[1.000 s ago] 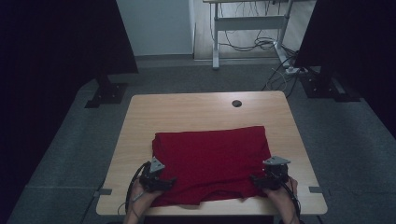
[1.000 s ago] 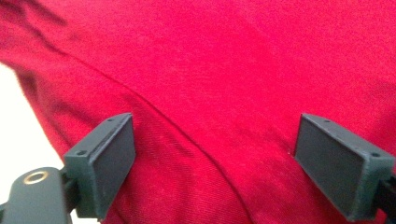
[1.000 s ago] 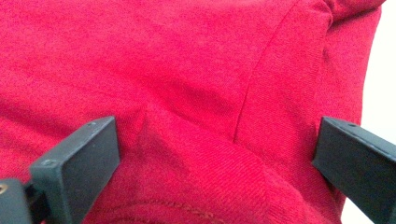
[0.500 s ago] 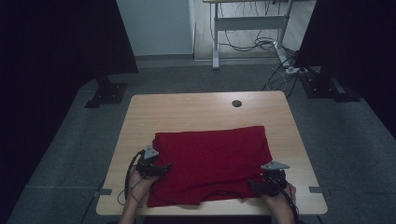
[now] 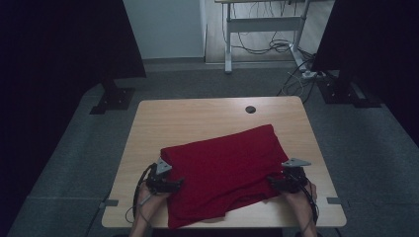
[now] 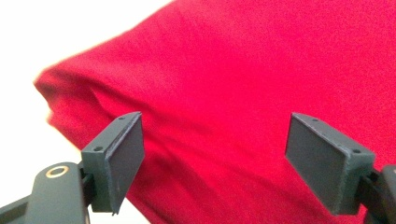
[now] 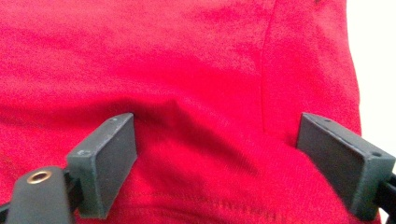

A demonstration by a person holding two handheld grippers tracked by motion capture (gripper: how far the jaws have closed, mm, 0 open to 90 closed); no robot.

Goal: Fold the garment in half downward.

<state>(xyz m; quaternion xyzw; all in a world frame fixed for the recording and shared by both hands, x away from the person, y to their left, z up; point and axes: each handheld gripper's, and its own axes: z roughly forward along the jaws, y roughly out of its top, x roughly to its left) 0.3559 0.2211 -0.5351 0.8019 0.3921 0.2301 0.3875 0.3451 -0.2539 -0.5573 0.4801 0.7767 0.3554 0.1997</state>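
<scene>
A red cloth (image 5: 225,173) lay folded on the near half of the wooden desk (image 5: 197,116), skewed so that its far right corner reached toward the middle and its near left corner touched the desk's front edge. In the high view the left gripper (image 5: 170,183) sat at the cloth's left edge and the right gripper (image 5: 277,182) at its right near corner, each held by a hand coming in from below.

The left gripper view gave what the high view could not: the jaws stood wide apart with red fabric (image 6: 224,93) spread across the gap, neither pad pressing on it, and a rounded fold of cloth ending at the picture's left against bare, washed-out desk. The right gripper view likewise showed wide jaws; they had just been closing a little, with the cloth (image 7: 196,84) lying between them but not pinched. It also showed a seam running up the fabric and a stitched hem near the bottom, details too small in the high view.

The far half of the desk was bare apart from a small dark round cable port (image 5: 251,109) near the far edge. Strips of bare wood ran along both sides of the cloth.
</scene>
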